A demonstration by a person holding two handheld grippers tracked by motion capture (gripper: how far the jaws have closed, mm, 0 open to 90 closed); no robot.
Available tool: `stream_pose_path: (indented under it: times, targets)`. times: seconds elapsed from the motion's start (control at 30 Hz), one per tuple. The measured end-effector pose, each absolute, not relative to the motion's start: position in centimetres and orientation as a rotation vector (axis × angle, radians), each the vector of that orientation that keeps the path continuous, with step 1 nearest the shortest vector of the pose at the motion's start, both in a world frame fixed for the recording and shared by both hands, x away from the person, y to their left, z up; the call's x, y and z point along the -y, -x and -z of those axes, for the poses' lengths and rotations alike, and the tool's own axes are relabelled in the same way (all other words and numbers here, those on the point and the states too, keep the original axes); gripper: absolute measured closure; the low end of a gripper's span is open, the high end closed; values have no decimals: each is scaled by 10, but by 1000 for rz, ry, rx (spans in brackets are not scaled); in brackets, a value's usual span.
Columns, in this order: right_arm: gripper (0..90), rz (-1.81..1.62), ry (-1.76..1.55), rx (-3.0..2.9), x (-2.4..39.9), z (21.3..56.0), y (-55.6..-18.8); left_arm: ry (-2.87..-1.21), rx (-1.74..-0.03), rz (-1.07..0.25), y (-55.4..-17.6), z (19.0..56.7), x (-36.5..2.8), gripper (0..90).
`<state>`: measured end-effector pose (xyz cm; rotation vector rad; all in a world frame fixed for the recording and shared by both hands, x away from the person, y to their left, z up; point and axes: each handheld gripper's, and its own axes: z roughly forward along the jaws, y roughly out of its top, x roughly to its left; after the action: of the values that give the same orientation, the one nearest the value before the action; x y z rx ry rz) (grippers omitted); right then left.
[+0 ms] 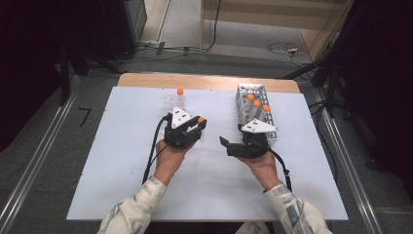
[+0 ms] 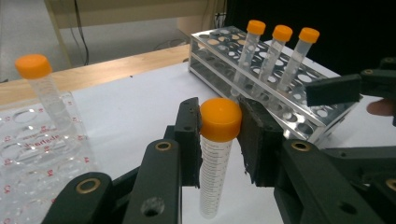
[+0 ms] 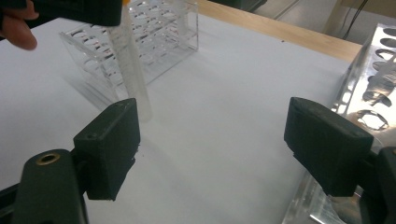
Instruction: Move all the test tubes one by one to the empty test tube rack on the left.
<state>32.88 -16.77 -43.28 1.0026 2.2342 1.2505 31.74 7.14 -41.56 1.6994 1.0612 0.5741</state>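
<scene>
My left gripper (image 2: 219, 140) is shut on a clear graduated tube with an orange cap (image 2: 217, 163), gripped just under the cap and hanging upright above the white table. In the high view this left gripper (image 1: 195, 126) sits in front of the clear plastic rack (image 1: 173, 103), the held tube's cap (image 1: 201, 120) showing at its tip. My right gripper (image 3: 215, 140) stands open with nothing between its fingers, low over the sheet. From above, the right gripper (image 1: 231, 142) lies next to the metal rack (image 1: 243, 92). The held tube (image 3: 133, 70) hangs ahead of its left jaw.
One capped tube (image 2: 44, 88) stands in the clear rack (image 2: 32, 149). Three orange-capped tubes (image 2: 273, 46) lean in the metal rack (image 2: 322, 112). A white sheet (image 1: 122, 146) covers the table; its wooden far edge (image 1: 146, 80) shows behind the racks.
</scene>
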Motion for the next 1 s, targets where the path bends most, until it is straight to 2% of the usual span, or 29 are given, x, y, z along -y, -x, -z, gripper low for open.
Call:
stream_pose_path:
  times: [0.53,1.0]
  targets:
    - [178,-1219,-1049,-2199,201,435,-326,-1662,-1107,-613,-335,397,-84,702]
    - [184,-1213,-1058,-2200,204,437,-328,-1622,-1173,-668,-361,382,-105,703]
